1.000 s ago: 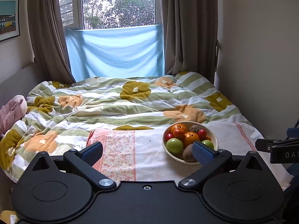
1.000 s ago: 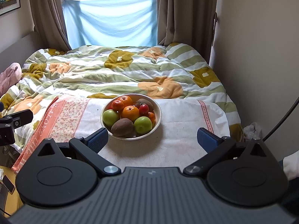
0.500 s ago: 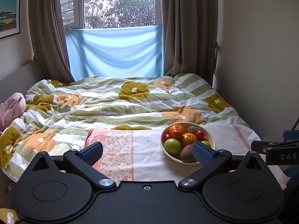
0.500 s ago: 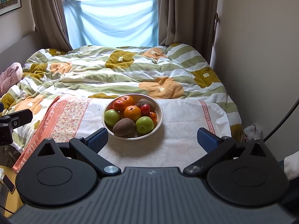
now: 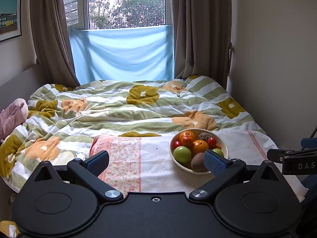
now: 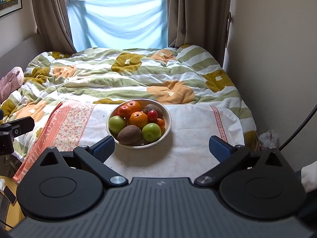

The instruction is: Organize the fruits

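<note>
A: So what was the setup?
B: Big bed (image 6: 138,73) with a flowery quilt, a white-and-pink cloth (image 6: 190,123) laid over its near end.
A: And the fruit?
B: All piled in a bowl (image 6: 168,117) on that cloth: apples, oranges, kiwis. Left tool (image 5: 156,161) and right tool (image 6: 161,145) both hung spread wide, holding nothing.

A: What covered the bed (image 6: 245,119)?
B: A rumpled quilt (image 6: 126,75) with green stripes and yellow and orange flowers, and a white cloth (image 6: 190,138) near the foot.
A: And behind?
B: Brown curtains (image 5: 198,29) flanked a window (image 5: 126,4), a blue sheet (image 5: 122,57) hung across it.
</note>
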Available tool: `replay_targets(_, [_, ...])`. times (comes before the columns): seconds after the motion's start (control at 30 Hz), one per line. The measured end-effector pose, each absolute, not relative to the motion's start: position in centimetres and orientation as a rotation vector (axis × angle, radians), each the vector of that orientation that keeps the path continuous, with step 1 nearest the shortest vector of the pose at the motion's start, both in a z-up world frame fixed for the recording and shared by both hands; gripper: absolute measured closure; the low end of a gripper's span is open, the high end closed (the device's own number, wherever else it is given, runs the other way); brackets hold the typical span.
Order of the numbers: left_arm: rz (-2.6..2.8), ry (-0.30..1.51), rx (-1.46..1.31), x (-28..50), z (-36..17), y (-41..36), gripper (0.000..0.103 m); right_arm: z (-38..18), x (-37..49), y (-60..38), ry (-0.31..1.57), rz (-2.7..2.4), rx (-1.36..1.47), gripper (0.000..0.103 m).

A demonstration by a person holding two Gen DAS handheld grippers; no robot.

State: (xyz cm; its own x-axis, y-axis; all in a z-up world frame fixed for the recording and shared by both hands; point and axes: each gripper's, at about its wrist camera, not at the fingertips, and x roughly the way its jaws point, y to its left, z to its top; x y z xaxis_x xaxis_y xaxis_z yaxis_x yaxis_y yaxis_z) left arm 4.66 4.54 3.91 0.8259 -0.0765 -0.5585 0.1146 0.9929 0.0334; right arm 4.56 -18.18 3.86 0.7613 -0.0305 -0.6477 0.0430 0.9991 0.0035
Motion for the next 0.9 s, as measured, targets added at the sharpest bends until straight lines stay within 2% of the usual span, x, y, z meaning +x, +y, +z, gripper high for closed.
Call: replay_targets(0.9, [-0.103,0.603,0.065,4.84,4.03,4.92,0.000,3.34,4.83,-17.73,0.718,-0.029,0.016,0.000])
